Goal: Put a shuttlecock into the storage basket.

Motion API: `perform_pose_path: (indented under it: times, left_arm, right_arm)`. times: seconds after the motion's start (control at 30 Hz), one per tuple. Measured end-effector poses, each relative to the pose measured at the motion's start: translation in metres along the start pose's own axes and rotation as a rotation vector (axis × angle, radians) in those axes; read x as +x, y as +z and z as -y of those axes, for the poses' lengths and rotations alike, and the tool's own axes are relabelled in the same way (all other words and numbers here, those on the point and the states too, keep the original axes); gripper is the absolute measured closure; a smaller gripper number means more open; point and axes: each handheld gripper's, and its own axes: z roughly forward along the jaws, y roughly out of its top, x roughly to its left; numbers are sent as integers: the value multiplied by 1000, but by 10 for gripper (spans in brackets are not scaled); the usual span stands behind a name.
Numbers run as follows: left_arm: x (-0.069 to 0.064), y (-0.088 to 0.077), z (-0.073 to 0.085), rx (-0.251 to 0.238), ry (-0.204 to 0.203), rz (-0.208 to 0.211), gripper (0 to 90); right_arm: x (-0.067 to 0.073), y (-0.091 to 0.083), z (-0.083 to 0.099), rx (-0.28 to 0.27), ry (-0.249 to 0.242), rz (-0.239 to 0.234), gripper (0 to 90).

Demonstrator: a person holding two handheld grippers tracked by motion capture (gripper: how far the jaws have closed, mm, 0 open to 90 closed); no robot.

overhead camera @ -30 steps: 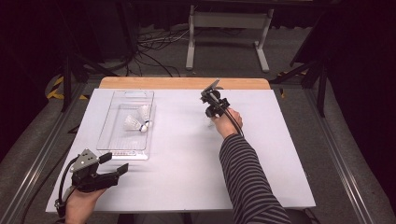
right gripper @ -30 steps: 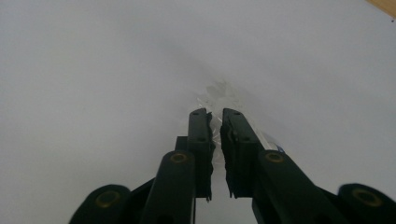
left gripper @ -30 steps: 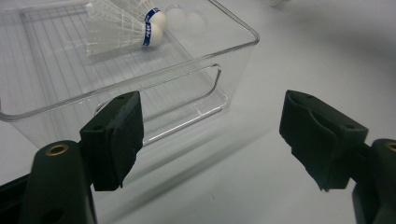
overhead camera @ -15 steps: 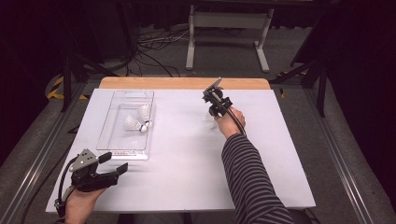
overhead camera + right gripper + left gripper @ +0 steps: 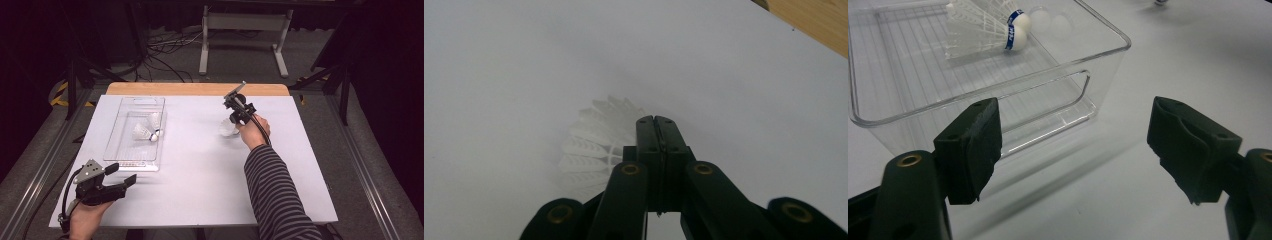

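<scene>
Right gripper (image 5: 233, 120) clamped on shuttlecock (image 5: 227, 128) feathers, just above table (image 5: 200, 165), well apart from tray (image 5: 131, 159). Left gripper (image 5: 127, 175) gaping, empty. Risk: thin feather hold, could slip or crush in transit.

Open table, one obstacle
The bin (image 5: 136, 131) blocks the left side; table (image 5: 200, 165) between bin and right gripper (image 5: 234, 120) lies free.

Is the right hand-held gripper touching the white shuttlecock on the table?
Touching. In the right gripper view, the right hand-held gripper has its jaws pressed together on the feather edge of the shuttlecock; no gap shows between them.
</scene>
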Motion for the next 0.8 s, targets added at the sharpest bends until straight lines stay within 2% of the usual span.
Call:
perform_pose_path:
  times: [0.1, 0.8]
  left_arm:
    - [-1, 0, 0, -1, -3, -1, 230]
    - [-2, -1, 0, -6, 8, -5, 233]
  right_arm:
    - [0, -6, 2, -15, 5, -21, 900]
    - [14, -33, 13, -81, -75, -118, 900]
